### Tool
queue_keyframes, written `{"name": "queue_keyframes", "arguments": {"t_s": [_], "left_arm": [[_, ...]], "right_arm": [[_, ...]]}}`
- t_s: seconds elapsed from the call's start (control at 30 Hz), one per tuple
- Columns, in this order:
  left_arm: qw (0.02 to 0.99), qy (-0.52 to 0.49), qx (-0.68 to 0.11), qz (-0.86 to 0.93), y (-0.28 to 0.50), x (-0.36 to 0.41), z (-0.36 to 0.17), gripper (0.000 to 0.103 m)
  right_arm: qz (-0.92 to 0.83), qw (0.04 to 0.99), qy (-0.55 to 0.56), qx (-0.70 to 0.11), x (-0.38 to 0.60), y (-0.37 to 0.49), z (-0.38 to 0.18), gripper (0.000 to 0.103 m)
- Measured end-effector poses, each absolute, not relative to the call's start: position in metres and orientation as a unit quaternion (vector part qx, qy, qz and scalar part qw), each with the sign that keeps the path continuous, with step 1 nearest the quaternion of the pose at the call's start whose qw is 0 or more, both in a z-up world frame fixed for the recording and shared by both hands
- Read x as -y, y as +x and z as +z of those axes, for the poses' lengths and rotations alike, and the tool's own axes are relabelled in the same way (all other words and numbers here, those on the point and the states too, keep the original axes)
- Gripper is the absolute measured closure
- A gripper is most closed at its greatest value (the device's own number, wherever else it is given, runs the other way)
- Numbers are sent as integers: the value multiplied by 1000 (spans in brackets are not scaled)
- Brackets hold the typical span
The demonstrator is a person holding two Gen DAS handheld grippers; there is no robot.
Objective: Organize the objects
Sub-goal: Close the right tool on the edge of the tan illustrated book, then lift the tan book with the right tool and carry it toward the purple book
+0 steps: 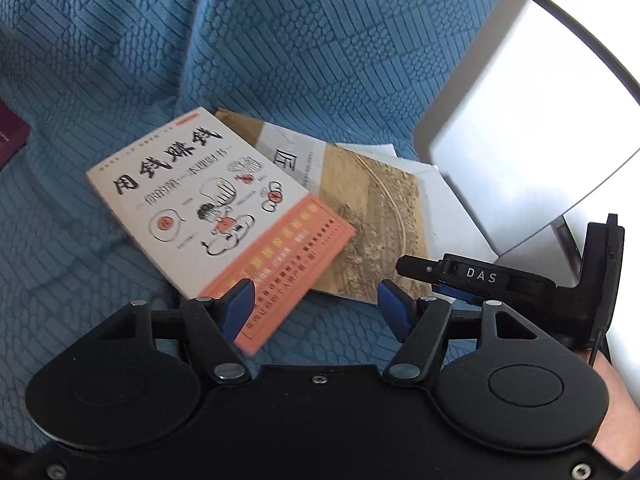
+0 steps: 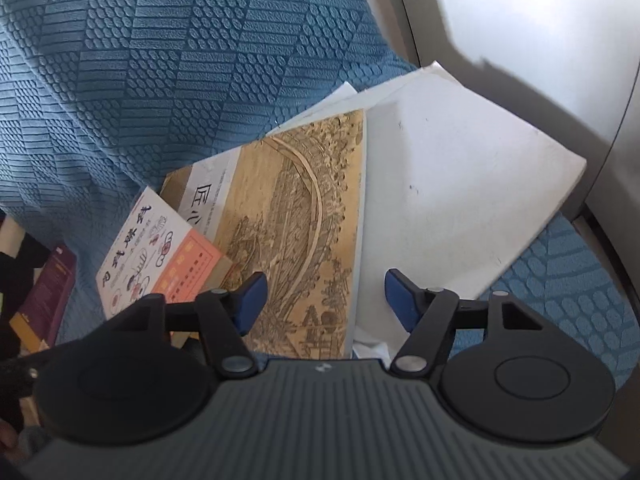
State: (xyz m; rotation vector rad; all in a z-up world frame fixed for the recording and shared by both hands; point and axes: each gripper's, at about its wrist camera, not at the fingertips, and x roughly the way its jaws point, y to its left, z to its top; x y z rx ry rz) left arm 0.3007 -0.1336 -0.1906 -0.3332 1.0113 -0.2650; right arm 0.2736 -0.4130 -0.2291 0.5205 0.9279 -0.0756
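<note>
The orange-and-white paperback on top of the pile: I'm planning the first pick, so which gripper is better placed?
Probably left: the left gripper straddles the orange-and-white paperback; the right gripper hangs over the tan illustrated book.

The white-and-orange book [image 1: 208, 208] carries large black brush characters 用钱赚钱 on its cover, with a smaller line beneath that is too blurred to make out. The tan book [image 1: 360, 216] under it shows 匠 on a white band (a second character is cut off). "DAS" is printed in white on the right gripper [image 1: 482, 276].
</note>
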Motion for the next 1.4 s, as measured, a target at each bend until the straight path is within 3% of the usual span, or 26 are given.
{"name": "queue_keyframes", "arguments": {"t_s": [0.3, 0.4, 0.43, 0.53, 0.8, 1.23, 1.33, 1.4], "left_arm": [[844, -183, -489, -126, 304, 147, -196, 35], [825, -222, -499, -143, 305, 148, -206, 33], [819, -236, -500, -153, 305, 148, -209, 32], [794, -286, -504, -183, 304, 151, -220, 31], [746, -378, -505, -215, 305, 155, -244, 31], [628, -608, -448, -189, 324, 138, -298, 31], [611, -634, -443, -170, 323, 139, -310, 37], [605, -642, -443, -159, 322, 141, -319, 47]], "right_arm": [[-17, 857, 218, -466, 411, 277, -228, 39], [-27, 855, 216, -470, 415, 277, -227, 61], [-17, 851, 242, -467, 420, 276, -229, 73], [-25, 830, 307, -466, 436, 277, -232, 79], [16, 821, 376, -429, 452, 275, -218, 80], [36, 787, 461, -408, 462, 275, -206, 82], [34, 780, 478, -403, 464, 273, -208, 83], [31, 777, 483, -402, 464, 272, -209, 84]]}}
